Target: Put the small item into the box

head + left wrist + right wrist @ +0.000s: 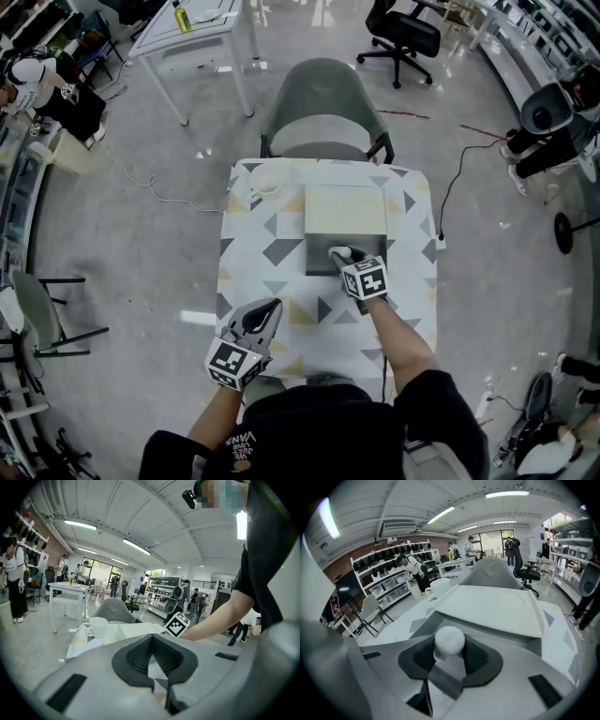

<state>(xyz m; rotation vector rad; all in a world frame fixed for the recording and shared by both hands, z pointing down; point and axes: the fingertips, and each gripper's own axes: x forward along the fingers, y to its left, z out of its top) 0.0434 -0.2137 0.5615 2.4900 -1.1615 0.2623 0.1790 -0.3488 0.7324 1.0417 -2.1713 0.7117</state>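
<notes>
Box (317, 261) lies open on the bench (272, 253). The right gripper (341, 257) pinches the small white item (449, 640) just above the box's grey inside. The left gripper (272, 309) rests closed and empty near the bench's front edge.

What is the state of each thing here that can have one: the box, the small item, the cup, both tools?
box: open, its lid folded back flat.
small item: gripped in the right tool, over the open box.
cup: upright on the table.
right tool: shut on the small item.
left tool: shut, holding nothing.
</notes>
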